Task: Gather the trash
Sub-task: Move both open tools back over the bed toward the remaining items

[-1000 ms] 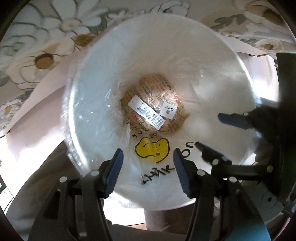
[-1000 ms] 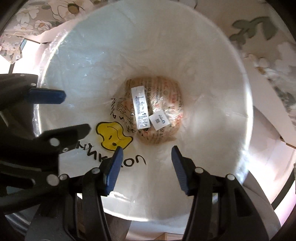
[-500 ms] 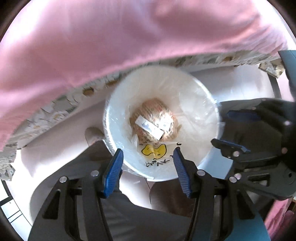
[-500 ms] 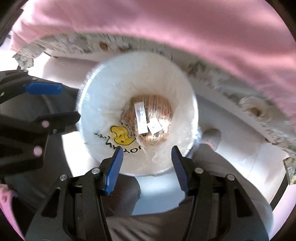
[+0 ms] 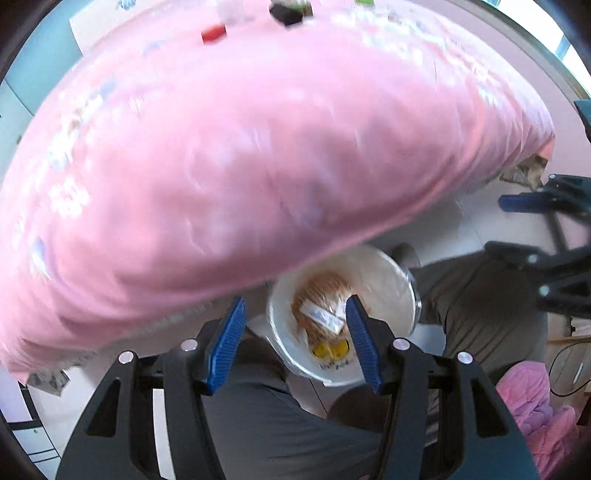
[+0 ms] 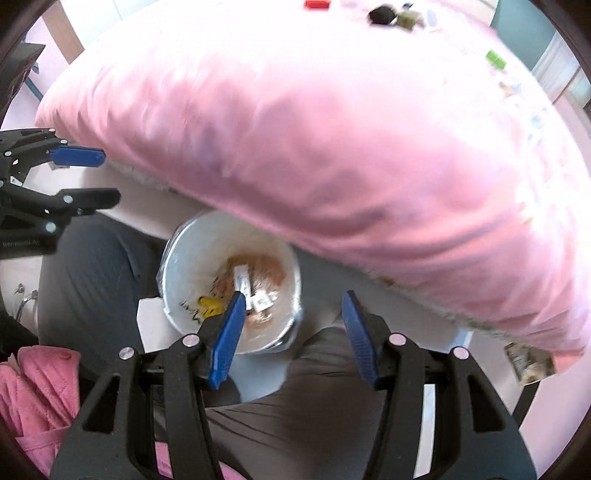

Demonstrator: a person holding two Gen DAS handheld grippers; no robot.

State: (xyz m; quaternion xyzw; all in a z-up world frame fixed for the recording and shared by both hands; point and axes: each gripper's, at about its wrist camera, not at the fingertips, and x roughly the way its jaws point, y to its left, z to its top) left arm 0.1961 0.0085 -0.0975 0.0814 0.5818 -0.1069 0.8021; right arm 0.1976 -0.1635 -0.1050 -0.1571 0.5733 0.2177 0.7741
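Pink bedding (image 5: 229, 155) is filling most of the left wrist view, and the white bin (image 5: 399, 295) is sitting low and right of centre, on the floor, with the crumpled printed wrapper (image 5: 325, 291) lying at its bottom; the left hand-held gripper (image 5: 295, 345) is hanging above with jaws apart and nothing between them. In the right wrist view, the right hand-held gripper (image 6: 293, 339) is likewise standing apart and empty, the bin low at centre. Small bits (image 6: 384, 14) are lying at the top edge on the bed; they look light and soft, probably best pinched at a raised fold.
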